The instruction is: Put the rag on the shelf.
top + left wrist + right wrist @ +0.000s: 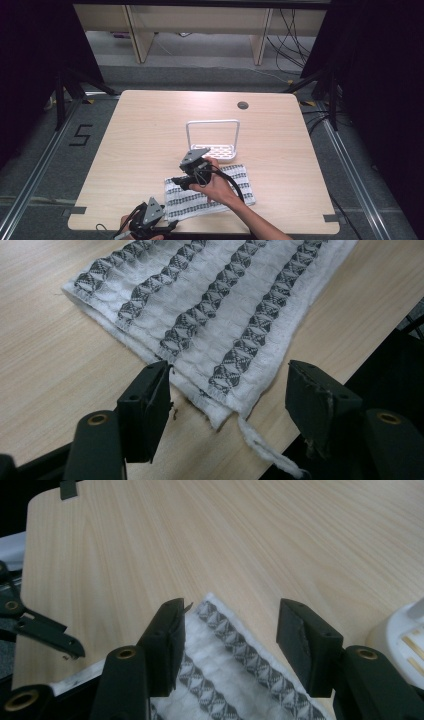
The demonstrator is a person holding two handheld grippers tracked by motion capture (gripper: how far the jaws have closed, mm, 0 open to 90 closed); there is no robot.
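A folded white towel [220,192] with grey patterned stripes lies flat on the near part of the wooden table [150,125]. My left gripper [172,226] sits at the table's near edge by the towel's near-left corner. In the left gripper view that corner and its hanging loop [260,445] lie between the open jaws of the left gripper [227,400], and the pads do not touch the towel [210,305]. My right gripper [176,181] hovers over the far-left corner. Its own view shows the right gripper [230,640] open above the towel [225,680], with the corner between the jaws.
A white wire-handled rack [212,137] stands just behind the towel, and its base [405,630] shows at the right in the right gripper view. A round grommet [243,105] sits near the table's far edge. Dark floor and stands surround the table.
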